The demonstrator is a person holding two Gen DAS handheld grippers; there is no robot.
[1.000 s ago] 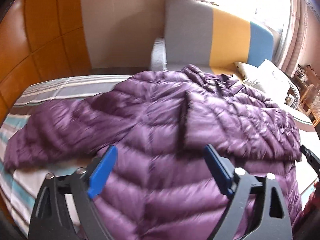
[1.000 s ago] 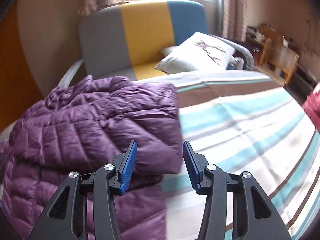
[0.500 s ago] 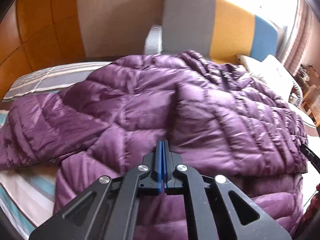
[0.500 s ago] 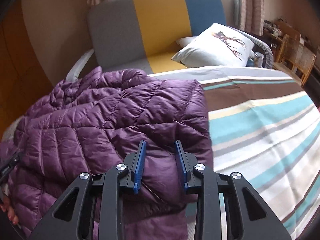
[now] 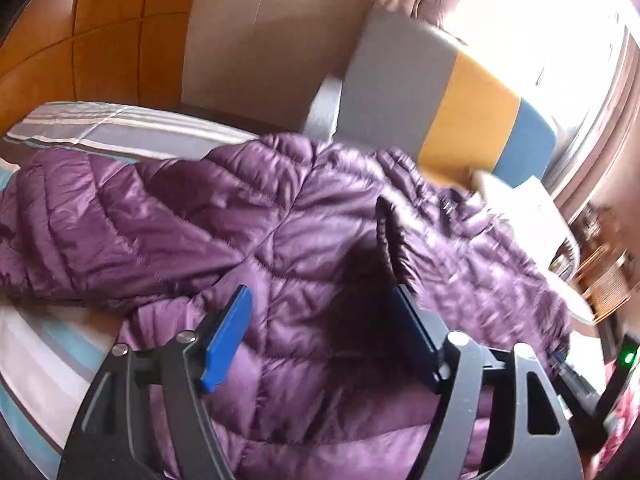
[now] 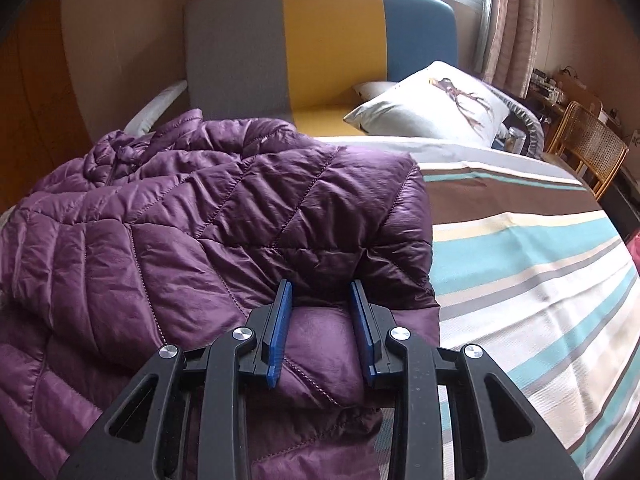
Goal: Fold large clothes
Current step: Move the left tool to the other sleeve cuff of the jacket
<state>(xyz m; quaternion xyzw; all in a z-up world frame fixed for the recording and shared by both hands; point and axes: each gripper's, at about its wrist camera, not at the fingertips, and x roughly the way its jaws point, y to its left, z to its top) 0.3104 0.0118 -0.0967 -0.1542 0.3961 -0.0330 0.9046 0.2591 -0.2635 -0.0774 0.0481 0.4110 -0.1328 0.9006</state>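
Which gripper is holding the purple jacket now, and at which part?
The right gripper pinches the purple jacket at its folded edge; the left gripper, opening, holds nothing.

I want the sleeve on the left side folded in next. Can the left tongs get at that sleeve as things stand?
Probably yes. The left tongs are opening and grip nothing, hovering over the purple jacket. The sleeve lies flat on the striped bedspread with nothing over it.

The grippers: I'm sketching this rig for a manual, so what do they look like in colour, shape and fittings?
Both look alike. The left gripper and right gripper each have a black frame of two splayed arms with triangular cut-outs and round silver pivot screws. Each finger ends in a flat, narrow blue pad. No cables or lettering show. No sleeve shows in either view.
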